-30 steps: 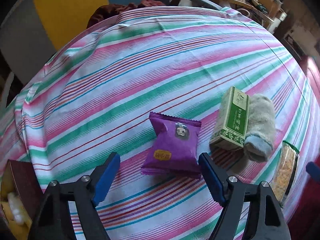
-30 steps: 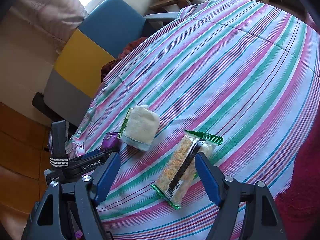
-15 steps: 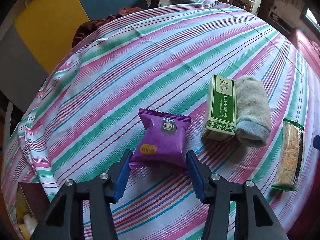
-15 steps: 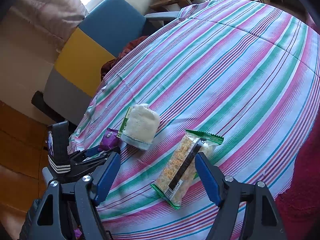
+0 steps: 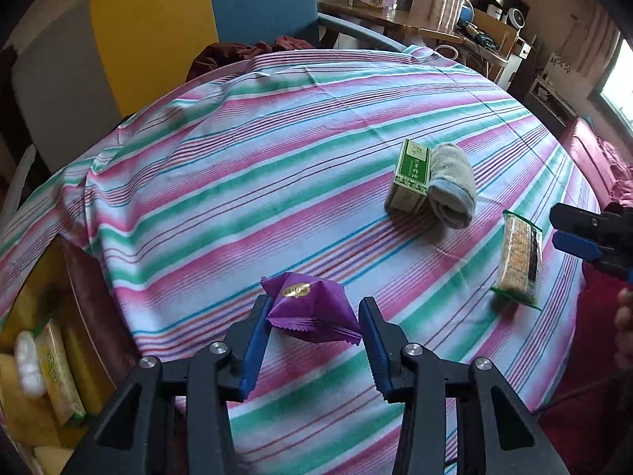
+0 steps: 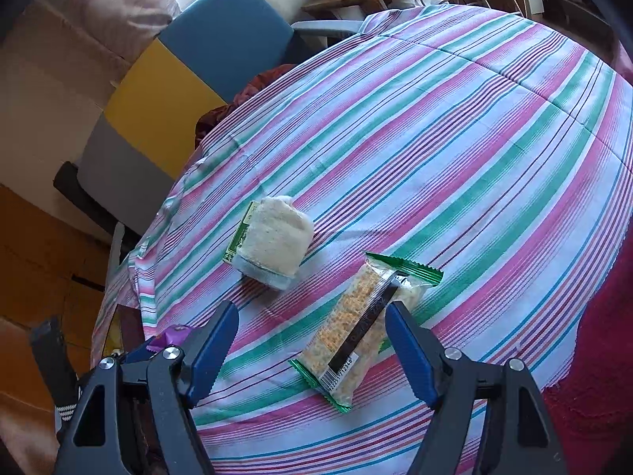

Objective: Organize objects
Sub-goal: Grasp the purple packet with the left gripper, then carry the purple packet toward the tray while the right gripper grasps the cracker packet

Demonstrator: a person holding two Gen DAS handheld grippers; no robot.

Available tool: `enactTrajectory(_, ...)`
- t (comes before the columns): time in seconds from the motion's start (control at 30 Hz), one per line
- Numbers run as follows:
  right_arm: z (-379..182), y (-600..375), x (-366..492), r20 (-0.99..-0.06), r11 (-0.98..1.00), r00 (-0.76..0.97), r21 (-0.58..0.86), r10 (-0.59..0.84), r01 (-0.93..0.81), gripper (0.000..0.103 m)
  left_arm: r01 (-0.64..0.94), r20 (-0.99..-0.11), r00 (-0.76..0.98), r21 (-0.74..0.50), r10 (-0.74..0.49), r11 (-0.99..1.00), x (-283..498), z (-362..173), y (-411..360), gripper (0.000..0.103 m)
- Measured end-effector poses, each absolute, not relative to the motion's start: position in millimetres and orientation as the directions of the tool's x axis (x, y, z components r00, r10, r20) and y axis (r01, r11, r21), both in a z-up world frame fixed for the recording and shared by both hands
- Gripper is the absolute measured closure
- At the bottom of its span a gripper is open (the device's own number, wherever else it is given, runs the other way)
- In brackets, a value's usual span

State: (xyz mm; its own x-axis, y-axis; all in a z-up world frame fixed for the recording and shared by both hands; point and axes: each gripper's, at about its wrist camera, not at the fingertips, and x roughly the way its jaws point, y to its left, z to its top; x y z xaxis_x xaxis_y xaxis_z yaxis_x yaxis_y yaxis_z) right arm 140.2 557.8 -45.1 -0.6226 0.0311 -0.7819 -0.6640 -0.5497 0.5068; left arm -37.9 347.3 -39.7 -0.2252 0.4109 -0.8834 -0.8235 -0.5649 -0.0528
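Purple packet (image 5: pixel 312 308) pinched in my left gripper (image 5: pixel 314 340), lifted toward the box (image 5: pixel 43 360); right gripper (image 6: pixel 312 340) spread wide over the cracker bar (image 6: pixel 356 328).

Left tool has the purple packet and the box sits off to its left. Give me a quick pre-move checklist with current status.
1. Left tool shut on the crinkly purple foil snack packet: ok.
2. Packet lifted off the striped tablecloth: ok, it hangs tilted between the fingers.
3. Grip depth: cannot tell; only the packet's edges seem pinched.
4. Open cardboard box at lower left has room: cannot tell, several items already fill it.
5. Right tool open above the clear green-edged cereal bar wrapper, out of the way: ok.
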Motion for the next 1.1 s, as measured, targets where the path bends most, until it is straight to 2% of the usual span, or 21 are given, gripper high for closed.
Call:
enactTrajectory(0.23, -47.5, 562.1, 144.0, -0.804, -0.528, -0.592, 0.478, 0.060, -0.702, 0.025, -0.827, -0.885, -0.145, -0.137, 0.442, -0.545, -21.8, -51.1, 328.5, 0.056)
enactTrajectory(0.43, -47.5, 561.7, 143.9, -0.813, -0.527, -0.578, 0.461, 0.073, -0.714, 0.025, -0.869, -0.894, -0.133, -0.103, 0.428, -0.485, 1.4, -51.5, 328.4, 0.051)
enactTrajectory(0.6, -47.5, 561.2, 142.9, -0.814, -0.525, -0.576, 0.461, 0.069, -0.715, 0.025, -0.891, -0.908, -0.125, -0.075, 0.399, -0.448, 7.4, -55.0, 336.4, 0.037)
enactTrajectory(0.77, -47.1, 560.3, 142.3, -0.814, -0.524, -0.577, 0.462, 0.069, -0.715, 0.025, -0.901, -0.921, -0.149, -0.023, 0.359, -0.433, 6.1, -62.5, 347.0, 0.036)
enactTrajectory(0.83, -47.4, 560.4, 142.4, -0.815, -0.523, -0.576, 0.462, 0.069, -0.716, 0.025, -0.898, -0.929, -0.141, -0.025, 0.342, -0.439, 1.9, -70.0, 352.0, 0.040)
enactTrajectory(0.9, -48.0, 560.7, 142.5, -0.816, -0.520, -0.573, 0.461, 0.068, -0.719, 0.025, -0.892, -0.937, -0.129, -0.033, 0.324, -0.450, -2.8, -78.1, 355.8, 0.058)
enactTrajectory(1.1, -54.9, 560.6, 140.1, -0.851, -0.514, -0.519, 0.414, 0.073, -0.751, 0.025, -0.871, -0.920, -0.157, -0.042, 0.358, -0.489, -7.1, -79.5, 354.4, 0.062)
